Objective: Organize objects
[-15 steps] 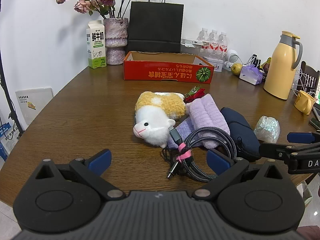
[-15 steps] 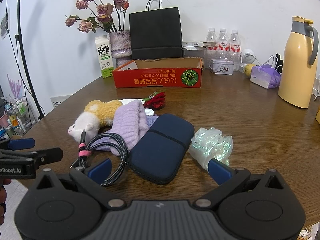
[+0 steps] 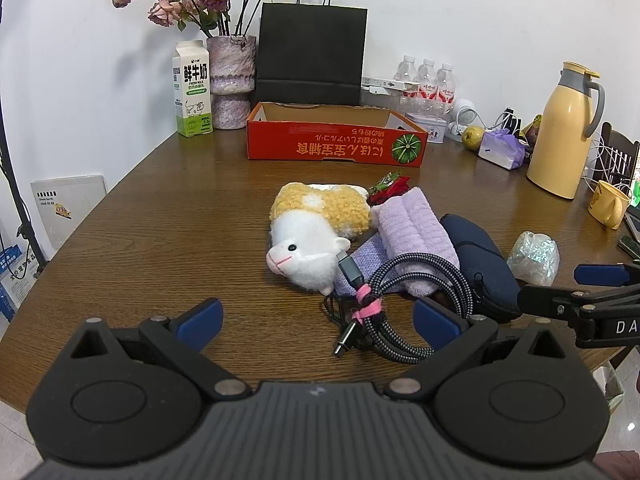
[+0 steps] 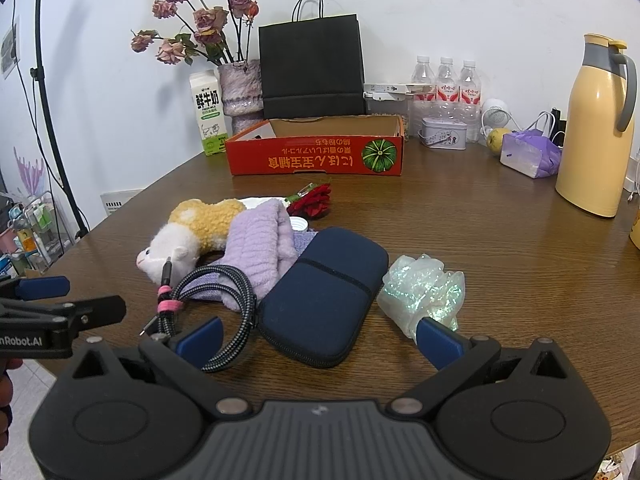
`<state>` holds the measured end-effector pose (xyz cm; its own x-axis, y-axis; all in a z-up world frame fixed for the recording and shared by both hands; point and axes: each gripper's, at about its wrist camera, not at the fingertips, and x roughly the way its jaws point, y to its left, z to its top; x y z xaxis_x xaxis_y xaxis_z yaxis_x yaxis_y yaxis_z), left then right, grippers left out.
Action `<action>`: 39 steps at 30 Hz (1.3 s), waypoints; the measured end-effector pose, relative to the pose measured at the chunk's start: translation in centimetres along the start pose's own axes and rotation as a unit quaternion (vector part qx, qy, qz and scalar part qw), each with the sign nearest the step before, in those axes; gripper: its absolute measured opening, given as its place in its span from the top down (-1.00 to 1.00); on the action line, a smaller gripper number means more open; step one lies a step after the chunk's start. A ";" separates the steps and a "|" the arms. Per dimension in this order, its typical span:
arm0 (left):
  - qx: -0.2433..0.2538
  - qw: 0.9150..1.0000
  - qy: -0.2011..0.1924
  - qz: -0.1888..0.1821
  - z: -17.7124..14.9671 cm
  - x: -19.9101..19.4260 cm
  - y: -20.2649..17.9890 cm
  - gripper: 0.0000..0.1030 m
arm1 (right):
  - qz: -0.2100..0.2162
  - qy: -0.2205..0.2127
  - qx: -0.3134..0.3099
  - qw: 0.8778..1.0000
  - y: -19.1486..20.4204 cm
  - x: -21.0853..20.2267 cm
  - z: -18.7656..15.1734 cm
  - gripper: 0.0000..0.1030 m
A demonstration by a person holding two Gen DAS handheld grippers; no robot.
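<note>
Both tools gape wide, holding nothing: the left tool (image 3: 318,322) frames the coiled braided grey cable (image 3: 404,300), the right tool (image 4: 320,336) the navy zippered pouch (image 4: 324,296).

At the back of the brown wooden tabletop (image 3: 160,240), a white-and-green milk carton (image 3: 192,88) stands just beside a mottled purple vase of dried pink roses (image 3: 232,80). A black paper bag (image 3: 312,56) stands against the wall. A tall yellow thermos jug (image 4: 596,128) stands far right.
</note>
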<state>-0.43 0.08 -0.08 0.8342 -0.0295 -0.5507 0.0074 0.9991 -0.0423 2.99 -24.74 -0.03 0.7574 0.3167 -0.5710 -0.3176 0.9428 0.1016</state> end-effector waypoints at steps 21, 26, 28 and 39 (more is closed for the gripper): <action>-0.001 1.000 0.002 -0.001 0.0 0.0 0.0 -1.00 | -0.001 0.001 0.000 1.000 0.1 -0.1 0.0 -1.00; -0.001 1.000 0.002 -0.001 0.0 0.0 0.0 -1.00 | -0.001 0.001 -0.001 1.000 0.2 0.1 -0.1 -1.00; -0.001 1.000 0.002 -0.001 0.0 0.0 0.0 -1.00 | -0.002 0.001 -0.001 1.000 -0.1 -0.5 -0.2 -1.00; -0.002 1.000 -0.001 -0.005 -0.4 -0.3 -0.2 -1.00 | -0.001 0.002 -0.002 1.000 -0.1 -0.6 -0.2 -1.00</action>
<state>-0.93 -0.10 -0.21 0.8353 -0.0385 -0.5485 0.0132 0.9987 -0.0501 2.43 -25.02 0.09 0.7559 0.3142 -0.5744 -0.3184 0.9430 0.0969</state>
